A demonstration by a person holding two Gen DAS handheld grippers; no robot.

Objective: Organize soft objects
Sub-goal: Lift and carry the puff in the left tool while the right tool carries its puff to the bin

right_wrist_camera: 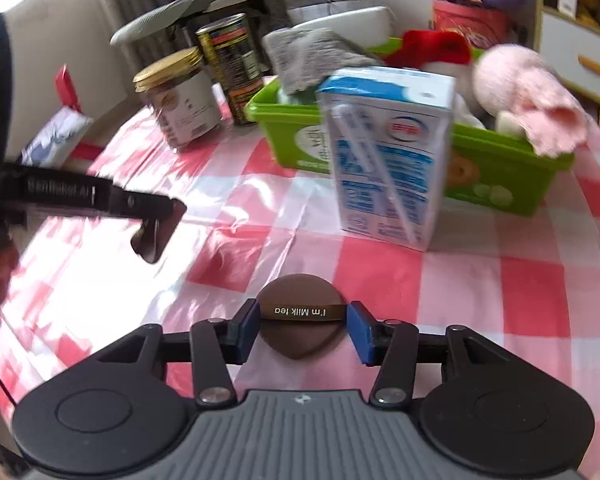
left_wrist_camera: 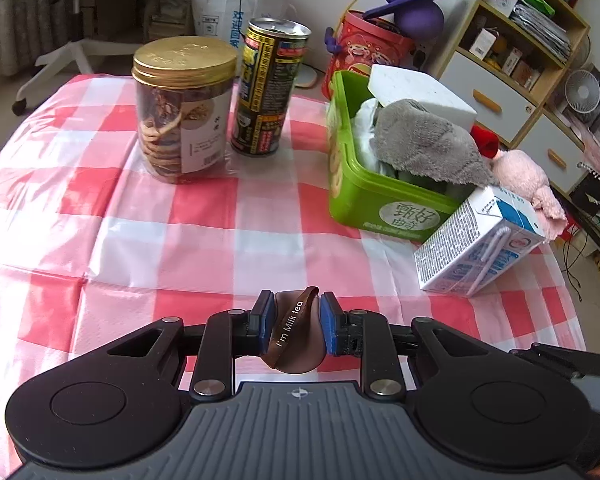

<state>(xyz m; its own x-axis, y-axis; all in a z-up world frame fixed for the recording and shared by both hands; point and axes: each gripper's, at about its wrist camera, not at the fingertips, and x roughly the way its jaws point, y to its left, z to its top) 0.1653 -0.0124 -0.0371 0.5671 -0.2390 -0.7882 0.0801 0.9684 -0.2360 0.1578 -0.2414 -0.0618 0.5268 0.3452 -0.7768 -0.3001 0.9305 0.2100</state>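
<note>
Looking along the left gripper [left_wrist_camera: 295, 320], its blue pads [left_wrist_camera: 329, 322] are closed tight on a soft brown teardrop-shaped puff [left_wrist_camera: 298, 344], whose brown ribbon reads "I'm Milk tea"; the puff is squeezed and tilted, lifted off the red-and-white checked plastic tablecloth [left_wrist_camera: 180, 220]. A green plastic bin [left_wrist_camera: 352, 200] bearing a round label of Chinese characters holds a grey fleece cloth [left_wrist_camera: 424, 140] and a white foam block [left_wrist_camera: 416, 92]. Just beside its near corner a blue-and-white milk carton [left_wrist_camera: 480, 248] leans. Elsewhere stand a gold-lidded clear jar [left_wrist_camera: 180, 108] and a black-and-yellow can [left_wrist_camera: 266, 88].

From the right wrist view, the right gripper [right_wrist_camera: 302, 330] has its jaws parted around a second brown puff [right_wrist_camera: 302, 324] with the same wording, lying flat on the cloth; the left pad sits against it, the right pad stands apart. The other gripper's side reads "SenRobot.AI", though blurred.
</note>
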